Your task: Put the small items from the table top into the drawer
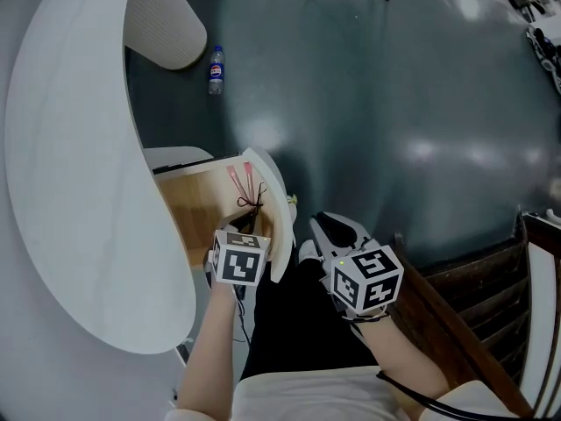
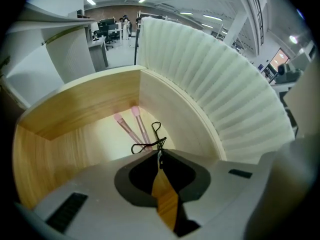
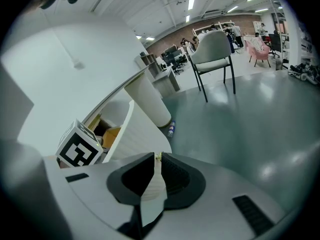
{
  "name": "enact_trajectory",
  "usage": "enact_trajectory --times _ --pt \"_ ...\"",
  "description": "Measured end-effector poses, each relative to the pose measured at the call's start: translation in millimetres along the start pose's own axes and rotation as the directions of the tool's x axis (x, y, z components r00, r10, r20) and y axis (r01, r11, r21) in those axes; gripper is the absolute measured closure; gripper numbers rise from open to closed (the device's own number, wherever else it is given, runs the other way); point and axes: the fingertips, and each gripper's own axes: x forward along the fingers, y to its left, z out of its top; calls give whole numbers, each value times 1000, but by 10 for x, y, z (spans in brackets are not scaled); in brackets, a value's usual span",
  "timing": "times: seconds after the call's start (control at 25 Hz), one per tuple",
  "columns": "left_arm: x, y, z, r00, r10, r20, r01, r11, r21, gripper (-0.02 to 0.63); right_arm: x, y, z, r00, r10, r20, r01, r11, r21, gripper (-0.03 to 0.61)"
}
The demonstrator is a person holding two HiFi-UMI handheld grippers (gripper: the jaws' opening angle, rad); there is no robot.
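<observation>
Wood drawer (image 2: 75, 119): pink brushes (image 2: 135, 112), left hand-held gripper (image 2: 159, 153) tight on eyelash curler (image 2: 158, 143); right hand-held gripper (image 3: 157, 158) clenched.

1. The open drawer (image 1: 191, 210) at my white worktop's (image 1: 70, 191) edge holds two pink brushes (image 1: 238, 181) and a black curler (image 1: 251, 202).
2. My left tool (image 1: 245, 223) is at the curler's 6 o'clock, my right tool (image 1: 331, 228) at 4 o'clock.
3. A bottle (image 1: 216, 68) is on the floor (image 1: 394, 103) at 12 o'clock.

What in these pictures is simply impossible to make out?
- Left gripper view: whether the left gripper pinches the black wire eyelash curler or only touches it; the jaw tips cover the contact.
- Right gripper view: a yellowish speck at the tips of the right gripper, too small to name.
- Head view: print on the plastic bottle, too small to read.
</observation>
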Motion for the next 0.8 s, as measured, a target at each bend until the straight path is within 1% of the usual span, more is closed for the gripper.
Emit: enact_trajectory --times 0.24,0.48,0.8 --pt "122 -14 -47 998 -25 -64 25 1000 4 561 58 -21 -37 1000 2 -6 -2 1000 10 518" --pt "193 13 -77 994 -22 -106 23 1000 8 554 107 -52 -42 1000 4 -10 -3 1000 19 518" --pt "251 18 -110 991 -13 -137 14 1000 5 545 81 -118 -29 1000 1 -9 -1 1000 29 518"
